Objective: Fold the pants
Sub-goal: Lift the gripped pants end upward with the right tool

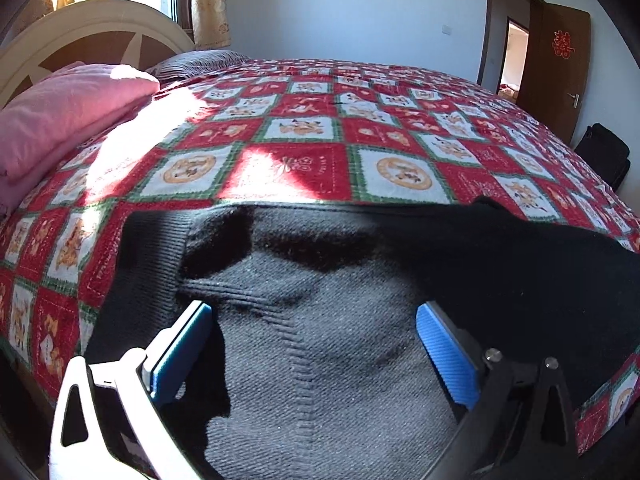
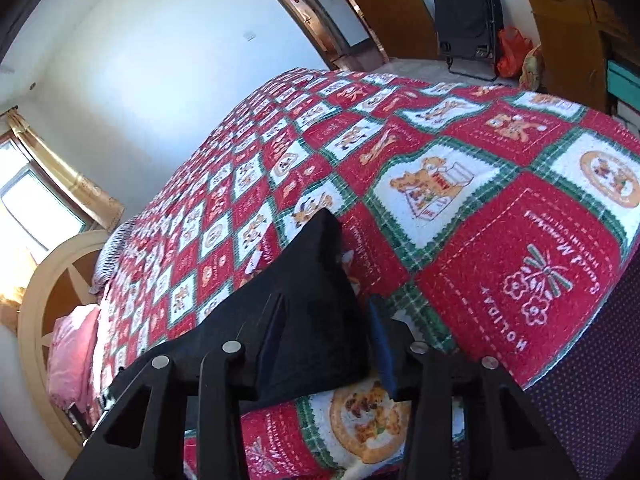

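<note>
Dark knitted pants (image 1: pixel 340 248) lie spread across the near side of the bed, grey where the sun hits them and black at the right. My left gripper (image 1: pixel 314 312) hovers just over them, open, its blue pads (image 1: pixel 448 352) wide apart with the central seam running between them. In the right wrist view a black end of the pants (image 2: pixel 304 280) rises to a peak off the quilt. My right gripper (image 2: pixel 324 320) is shut on it. The cloth fills the gap and covers the left finger, and the blue pad (image 2: pixel 382 344) presses its right edge.
A red, white and green patchwork quilt (image 1: pixel 304 140) covers the bed. A folded pink blanket (image 1: pixel 68 112) lies by the cream headboard (image 1: pixel 80 32) at the far left. A brown door (image 1: pixel 556 64) and a black bag (image 2: pixel 466 8) stand beyond the bed. The bed's edge (image 2: pixel 560 360) drops off at the right.
</note>
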### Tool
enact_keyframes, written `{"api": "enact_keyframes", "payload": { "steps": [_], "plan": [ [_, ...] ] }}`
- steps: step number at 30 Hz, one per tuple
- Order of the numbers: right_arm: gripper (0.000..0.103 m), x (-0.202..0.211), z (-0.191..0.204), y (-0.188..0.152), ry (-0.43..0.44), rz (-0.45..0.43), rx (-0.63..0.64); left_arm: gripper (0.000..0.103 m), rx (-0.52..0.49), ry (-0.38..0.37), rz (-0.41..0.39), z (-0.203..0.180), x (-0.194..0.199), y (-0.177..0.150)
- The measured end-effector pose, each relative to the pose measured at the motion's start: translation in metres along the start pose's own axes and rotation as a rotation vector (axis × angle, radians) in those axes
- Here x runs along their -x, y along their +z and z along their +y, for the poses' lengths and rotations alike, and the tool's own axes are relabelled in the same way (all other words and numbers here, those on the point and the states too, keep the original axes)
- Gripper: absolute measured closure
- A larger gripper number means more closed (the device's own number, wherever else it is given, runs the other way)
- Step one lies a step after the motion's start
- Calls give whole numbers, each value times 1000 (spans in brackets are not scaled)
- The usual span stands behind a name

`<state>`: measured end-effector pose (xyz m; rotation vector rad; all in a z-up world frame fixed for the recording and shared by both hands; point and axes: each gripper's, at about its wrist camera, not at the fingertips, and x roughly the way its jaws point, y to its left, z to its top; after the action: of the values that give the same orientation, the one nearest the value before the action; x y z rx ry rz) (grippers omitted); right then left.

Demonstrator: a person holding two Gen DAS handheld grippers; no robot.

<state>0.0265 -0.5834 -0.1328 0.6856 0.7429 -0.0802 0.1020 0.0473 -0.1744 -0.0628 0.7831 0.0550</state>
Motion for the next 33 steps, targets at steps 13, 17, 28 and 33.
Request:
{"api": "enact_keyframes", "payload": {
  "steps": [13, 17, 28, 33],
  "plan": [
    [86, -7, -14, -4, 72, 29, -20, 0, 1, -6, -5, -1, 1, -1],
    [89, -4, -9, -4, 86, -2, -25, 0, 1, -6, -5, -1, 1, -1],
    [90, 20, 41, -8, 50, -121, 113, 0, 4, -13, 12, 0, 0, 1],
    [90, 30, 70, -12, 78, -154, 171, 0, 8, -26, 27, 3, -1, 4]
  ]
}}
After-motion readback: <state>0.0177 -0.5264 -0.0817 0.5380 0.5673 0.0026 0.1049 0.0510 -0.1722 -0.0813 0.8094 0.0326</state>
